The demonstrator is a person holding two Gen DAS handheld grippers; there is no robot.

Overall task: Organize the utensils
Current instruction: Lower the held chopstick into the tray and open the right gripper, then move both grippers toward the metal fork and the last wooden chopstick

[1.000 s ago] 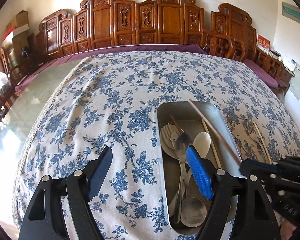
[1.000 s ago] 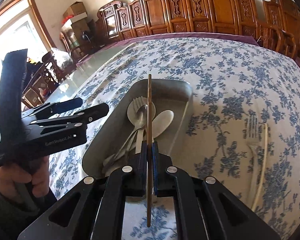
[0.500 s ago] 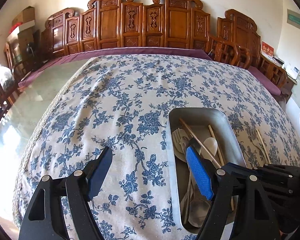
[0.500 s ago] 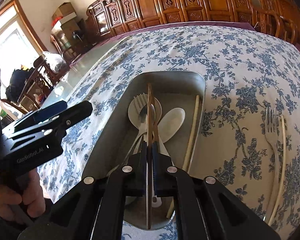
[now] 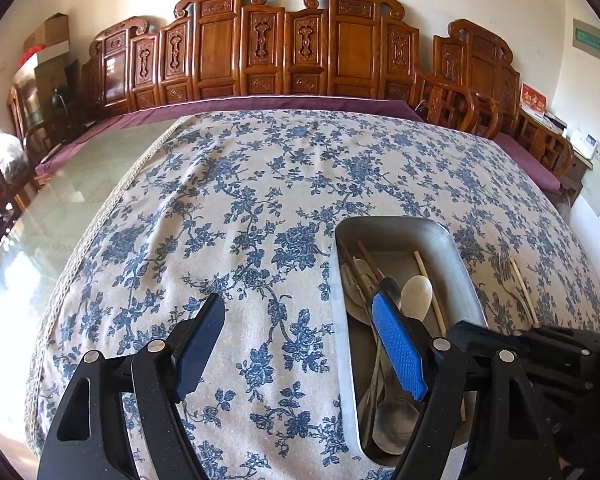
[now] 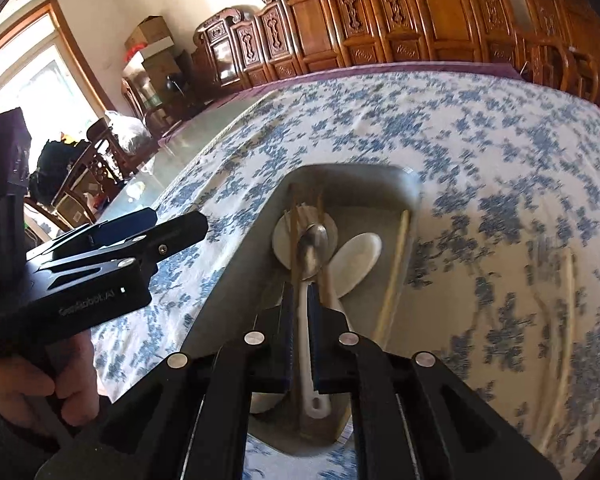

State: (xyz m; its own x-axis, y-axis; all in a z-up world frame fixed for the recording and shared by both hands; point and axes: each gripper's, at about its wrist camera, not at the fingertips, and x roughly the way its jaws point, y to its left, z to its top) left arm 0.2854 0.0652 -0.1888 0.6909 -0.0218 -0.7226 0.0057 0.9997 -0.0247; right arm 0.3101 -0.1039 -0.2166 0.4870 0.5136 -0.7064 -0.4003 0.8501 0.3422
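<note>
Right tongs [image 6: 301, 290] are hanging over the near end of the metal tray [image 6: 380, 172], pointing down its length. Jaws have just been opening and are standing slightly parted. The dark chopstick [image 6: 293, 216] is running between them, close to the left pad but not pinched. It is lying lengthwise along the tray's left side, over the pale round spoon and beside the steel spoon [image 6: 312, 248]. White spoon [image 6: 358, 256] is sitting mid-tray, and a pale chopstick [image 6: 396, 264] is lying along the tray's right wall.

Left tongs [image 5: 298, 300] are hovering fully released with nothing in them. Their left finger is over the floral tablecloth [image 5: 260, 200] and their right finger over the tray's near left corner. My left hand [image 6: 60, 380] is gripping the handle.

Fork [image 5: 508, 280] and another pale chopstick [image 5: 522, 288] are lying side by side on the cloth right of the tray, toward the table's right edge.
</note>
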